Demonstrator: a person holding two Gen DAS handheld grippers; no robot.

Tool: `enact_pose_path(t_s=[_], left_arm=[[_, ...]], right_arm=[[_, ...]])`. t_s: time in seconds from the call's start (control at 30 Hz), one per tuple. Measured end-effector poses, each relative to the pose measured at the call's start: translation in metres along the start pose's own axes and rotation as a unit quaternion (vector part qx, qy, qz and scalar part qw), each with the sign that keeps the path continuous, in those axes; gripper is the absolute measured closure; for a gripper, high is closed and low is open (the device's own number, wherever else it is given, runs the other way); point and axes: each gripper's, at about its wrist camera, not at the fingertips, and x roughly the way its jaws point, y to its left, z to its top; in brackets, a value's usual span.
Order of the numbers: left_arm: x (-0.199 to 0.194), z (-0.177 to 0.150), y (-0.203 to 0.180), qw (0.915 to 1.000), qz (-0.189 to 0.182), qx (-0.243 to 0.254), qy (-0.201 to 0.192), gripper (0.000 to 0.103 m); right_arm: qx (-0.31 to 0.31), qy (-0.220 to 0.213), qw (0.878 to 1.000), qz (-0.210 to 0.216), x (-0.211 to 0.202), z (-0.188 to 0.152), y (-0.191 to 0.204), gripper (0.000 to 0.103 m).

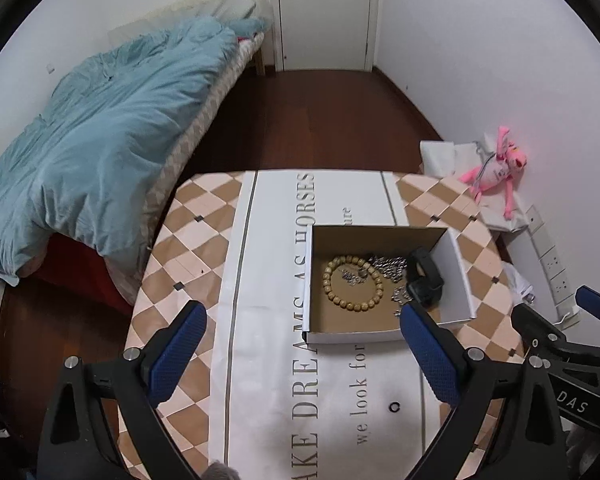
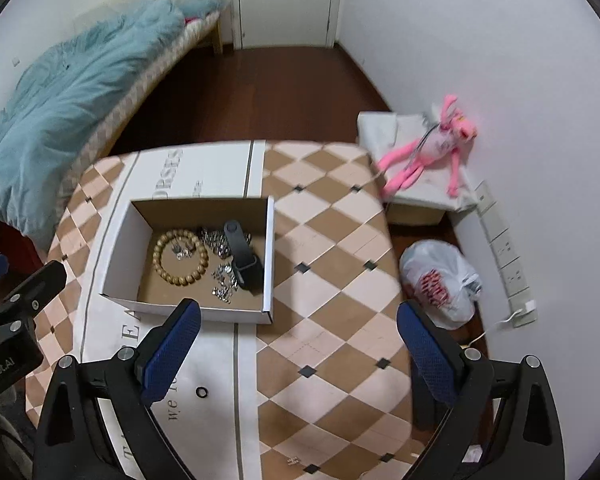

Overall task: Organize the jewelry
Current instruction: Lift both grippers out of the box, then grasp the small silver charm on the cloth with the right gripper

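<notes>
Cardboard box holds wooden bead bracelet, silver chains, black watch

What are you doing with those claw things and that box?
Someone is tidying jewelry with two handheld grippers. The left gripper and right gripper both hang open above the table, holding nothing. The cardboard box holds a bead bracelet, silver chains and a black watch.
</notes>
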Motion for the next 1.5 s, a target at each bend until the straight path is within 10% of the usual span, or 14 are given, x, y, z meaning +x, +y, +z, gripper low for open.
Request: enact_pose_path(t_s=[0.53,0.9,1.5], left_arm=[[-0.062,-0.021,0.005,0.9989,0.01,-0.015,-0.044,0.004],[0.013,-0.117,-0.003,0.9971,0.034,-0.003,0.068,0.004],[0.05,-0.164,-0.009,0.99,0.048,0.017,0.132,0.004]], right_arm=[[0.03,-0.051,0.998,0.027,-0.073,-0.03,-0.011,0.003],[0.044,0.086,0.995,0.022,0.026,-0.15,-0.02,0.006],[0.029,0.048,0.998,0.034,0.064,-0.195,-0.004,0.1]])
